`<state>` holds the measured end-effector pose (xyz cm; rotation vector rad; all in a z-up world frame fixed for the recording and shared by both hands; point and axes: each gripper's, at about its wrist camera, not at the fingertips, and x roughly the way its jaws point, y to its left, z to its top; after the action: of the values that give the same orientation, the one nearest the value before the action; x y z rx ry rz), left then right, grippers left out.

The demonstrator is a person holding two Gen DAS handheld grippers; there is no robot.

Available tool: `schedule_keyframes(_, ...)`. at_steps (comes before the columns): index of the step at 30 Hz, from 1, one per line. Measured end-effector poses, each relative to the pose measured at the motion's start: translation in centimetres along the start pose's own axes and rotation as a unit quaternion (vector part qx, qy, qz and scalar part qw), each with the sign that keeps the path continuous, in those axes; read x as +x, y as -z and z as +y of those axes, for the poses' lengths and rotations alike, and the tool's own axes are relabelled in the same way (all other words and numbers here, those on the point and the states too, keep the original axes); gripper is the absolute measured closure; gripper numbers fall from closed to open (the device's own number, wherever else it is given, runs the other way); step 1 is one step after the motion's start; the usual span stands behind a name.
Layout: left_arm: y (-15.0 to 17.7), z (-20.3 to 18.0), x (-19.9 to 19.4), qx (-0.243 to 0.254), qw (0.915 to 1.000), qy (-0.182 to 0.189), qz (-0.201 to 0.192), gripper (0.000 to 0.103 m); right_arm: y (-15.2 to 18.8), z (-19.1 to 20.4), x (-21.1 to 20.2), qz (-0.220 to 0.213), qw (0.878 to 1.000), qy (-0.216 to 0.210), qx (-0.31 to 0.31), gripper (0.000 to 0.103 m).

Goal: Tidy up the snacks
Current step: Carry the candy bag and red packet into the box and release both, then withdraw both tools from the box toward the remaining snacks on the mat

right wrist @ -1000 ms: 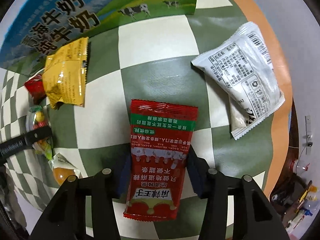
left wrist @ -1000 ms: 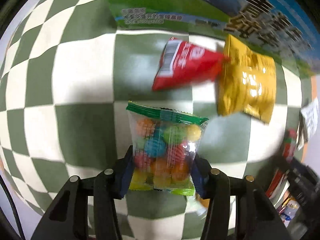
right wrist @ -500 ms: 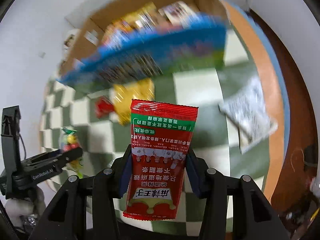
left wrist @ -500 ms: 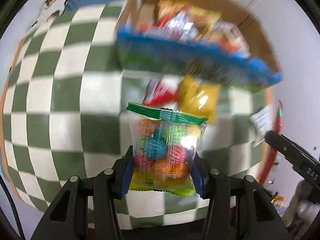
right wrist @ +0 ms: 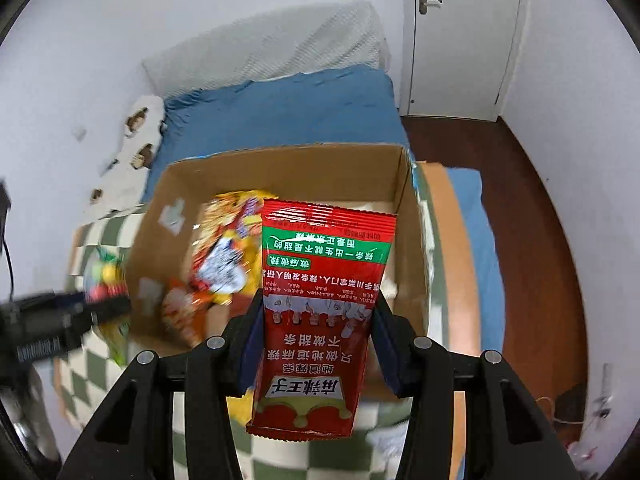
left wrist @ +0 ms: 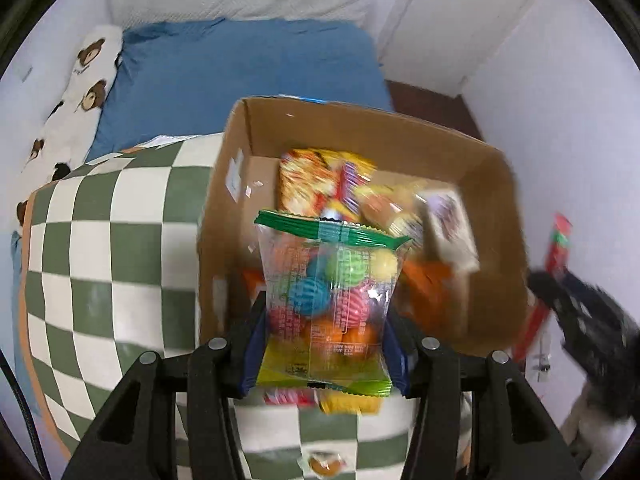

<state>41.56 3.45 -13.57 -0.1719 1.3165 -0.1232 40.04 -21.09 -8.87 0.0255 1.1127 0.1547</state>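
My left gripper (left wrist: 324,344) is shut on a clear candy bag (left wrist: 330,296) with a green top seal and coloured balls inside, held above the near edge of an open cardboard box (left wrist: 360,128). The box holds several snack packets (left wrist: 320,184). My right gripper (right wrist: 316,340) is shut on a red snack packet (right wrist: 320,312) with a green band, held upright over the same box (right wrist: 280,160). The left gripper with its candy bag shows blurred at the left of the right wrist view (right wrist: 60,316). The right gripper shows blurred in the left wrist view (left wrist: 580,312).
The box stands on a green and white checkered cloth (left wrist: 100,240). A small wrapped snack (left wrist: 320,466) and red and yellow packets (left wrist: 344,400) lie on the cloth below my left gripper. Behind are a blue bed (right wrist: 280,112), a white door (right wrist: 460,40) and wood floor (right wrist: 540,240).
Both grippers have risen from the cloth and tilted forward, carrying their packets up over the open box. The view now looks into the box instead of down at the table.
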Motion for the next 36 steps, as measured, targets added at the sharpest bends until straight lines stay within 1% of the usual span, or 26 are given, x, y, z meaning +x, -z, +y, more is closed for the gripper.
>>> schedule_keyframes(3, -2.8, 0.8, 2.5, -0.008, 0.9994, -0.026, 0.020, 0.055, -1.9, -0.1, 2.5, 0.020, 1.000, 0.016, -0.008, 0.052)
schedule_keyframes(5, -4.2, 1.5, 4.4, -0.013, 0.9985, -0.036, 0.040, 0.055, -2.5, -0.2, 4.2, 0.032, 0.999, 0.029, -0.015, 0.052)
schedule_keyframes(10, -5.6, 2.1, 7.8, -0.004, 0.9956, -0.064, 0.069, 0.054, -1.5, -1.0, 7.2, 0.053, 0.998, 0.042, -0.010, 0.052)
schedule_keyframes(11, -5.8, 2.4, 8.3, -0.005, 0.9955, -0.067, 0.067, 0.047, -1.5, -1.4, 7.8, 0.061, 0.997, 0.042, -0.004, 0.049)
schedule_keyframes(12, -6.0, 2.5, 8.6, -0.004, 0.9953, -0.071, 0.066, 0.038, -1.4, -1.9, 8.4, 0.073, 0.997, 0.040, 0.007, 0.041)
schedule_keyframes(13, -6.1, 2.6, 8.8, -0.004, 0.9954, -0.071, 0.063, 0.027, -1.2, -2.2, 9.0, 0.085, 0.996, 0.036, 0.015, 0.038)
schedule_keyframes(14, -6.2, 2.7, 8.9, -0.009, 0.9963, -0.061, 0.060, 0.023, -1.1, -2.5, 9.4, 0.093, 0.995, 0.036, 0.020, 0.030)
schedule_keyframes(15, -6.2, 2.7, 9.0, -0.011, 0.9967, -0.056, 0.059, 0.021, -0.9, -2.7, 9.7, 0.096, 0.994, 0.040, 0.022, 0.018)
schedule_keyframes(16, -6.3, 2.6, 9.0, -0.009, 0.9969, -0.054, 0.057, 0.015, -0.8, -2.9, 9.9, 0.099, 0.994, 0.043, 0.025, 0.014)
schedule_keyframes(17, -6.2, 2.4, 9.1, -0.007, 0.9971, -0.051, 0.056, 0.012, -0.8, -3.0, 9.9, 0.097, 0.994, 0.038, 0.027, 0.013)
schedule_keyframes(20, -6.0, 1.9, 9.1, 0.000, 0.9970, -0.054, 0.055, 0.012, -0.6, -3.3, 9.6, 0.098, 0.994, 0.038, 0.033, 0.012)
schedule_keyframes(21, -5.8, 1.8, 8.9, -0.001, 0.9973, -0.048, 0.055, 0.012, -0.6, -3.3, 9.6, 0.097, 0.994, 0.036, 0.035, 0.011)
schedule_keyframes(24, -5.1, 1.3, 7.9, -0.004, 0.9984, -0.038, 0.041, 0.012, -0.6, -3.4, 9.1, 0.095, 0.994, 0.033, 0.038, 0.010)
schedule_keyframes(27, -4.0, 0.8, 6.6, 0.000, 0.9990, -0.042, 0.017, 0.012, -0.5, -3.1, 8.6, 0.091, 0.995, 0.029, 0.036, 0.010)
schedule_keyframes(30, -2.1, 0.2, 4.6, 0.009, 0.9987, -0.046, -0.021, 0.012, -0.2, -2.7, 7.9, 0.081, 0.996, 0.032, 0.033, 0.010)
schedule_keyframes(34, 0.7, -0.4, 2.1, 0.015, 0.9966, -0.055, -0.060, 0.012, 0.4, -1.9, 6.7, 0.066, 0.997, 0.029, 0.028, 0.010)
schedule_keyframes(36, 1.8, -0.7, 1.0, 0.016, 0.9956, -0.057, -0.073, 0.012, 0.9, -1.4, 5.8, 0.055, 0.998, 0.029, 0.025, 0.010)
